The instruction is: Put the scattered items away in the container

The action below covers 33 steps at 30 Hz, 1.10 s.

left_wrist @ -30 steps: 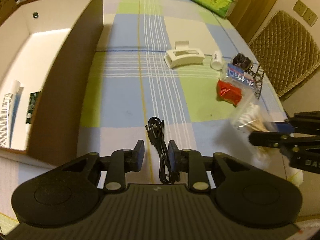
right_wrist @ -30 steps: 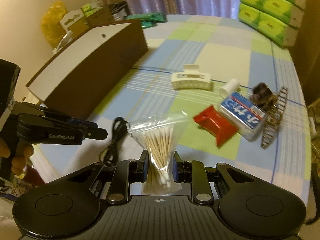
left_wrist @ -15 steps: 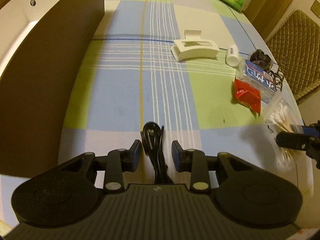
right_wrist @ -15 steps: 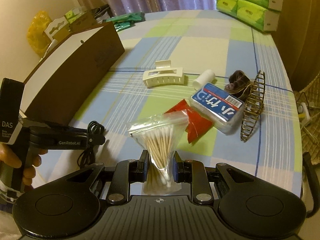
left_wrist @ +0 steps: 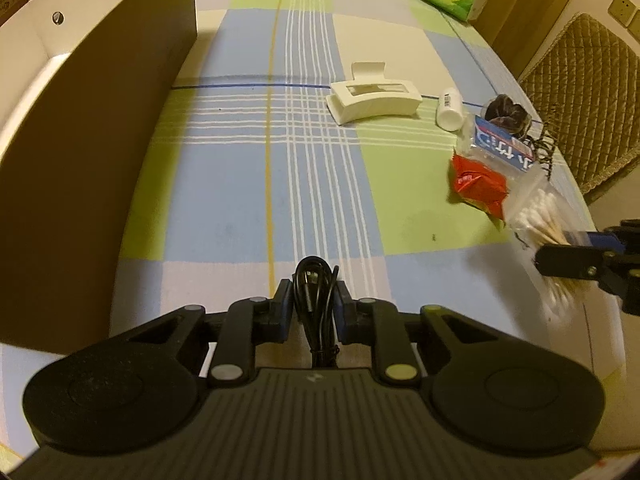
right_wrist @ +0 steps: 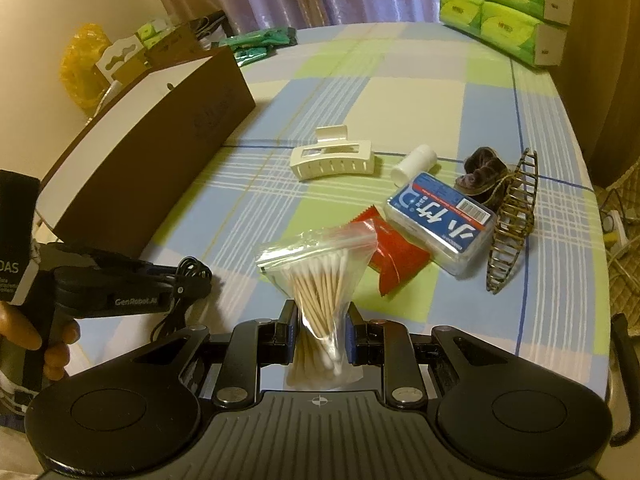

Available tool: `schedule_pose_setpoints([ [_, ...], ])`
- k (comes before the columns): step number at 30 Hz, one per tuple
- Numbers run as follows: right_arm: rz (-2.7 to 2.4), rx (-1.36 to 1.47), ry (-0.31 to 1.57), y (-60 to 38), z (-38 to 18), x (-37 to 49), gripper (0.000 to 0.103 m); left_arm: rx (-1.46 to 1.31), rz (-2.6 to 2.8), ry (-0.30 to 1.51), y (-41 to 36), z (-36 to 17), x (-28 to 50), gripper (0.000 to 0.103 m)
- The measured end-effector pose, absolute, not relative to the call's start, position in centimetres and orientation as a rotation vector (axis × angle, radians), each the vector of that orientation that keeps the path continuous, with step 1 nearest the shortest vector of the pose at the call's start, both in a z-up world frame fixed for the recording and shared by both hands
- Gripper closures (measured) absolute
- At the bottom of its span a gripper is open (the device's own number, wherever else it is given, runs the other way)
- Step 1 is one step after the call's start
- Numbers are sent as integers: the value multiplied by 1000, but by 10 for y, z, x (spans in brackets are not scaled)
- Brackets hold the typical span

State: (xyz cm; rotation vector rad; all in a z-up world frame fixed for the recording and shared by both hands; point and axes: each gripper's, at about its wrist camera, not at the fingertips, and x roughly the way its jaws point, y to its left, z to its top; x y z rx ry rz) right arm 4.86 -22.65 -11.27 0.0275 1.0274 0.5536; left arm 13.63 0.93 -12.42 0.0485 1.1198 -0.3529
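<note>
A checked blue, green and cream tablecloth (left_wrist: 248, 184) covers the table. Along its left edge stands the brown cardboard box (left_wrist: 92, 128). The left gripper (left_wrist: 311, 306) pinches a coiled black cable (left_wrist: 314, 292); the right gripper (right_wrist: 320, 330) clamps a clear bag of cotton swabs (right_wrist: 320, 268).

"GenRobot.AI" is showing in white on the left gripper (right_wrist: 192, 280), "DAS" is reading partly cut off on its handle label (right_wrist: 14, 268) just behind that, and the blue pack's (right_wrist: 440, 216) large characters are staying illegible.
</note>
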Motion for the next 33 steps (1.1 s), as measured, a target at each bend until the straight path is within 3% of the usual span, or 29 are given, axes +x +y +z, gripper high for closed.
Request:
schedule_pose_setpoints([
  [33,795,59,888,-116,-42,44,83,-105,-342,815,121,13,107,87],
])
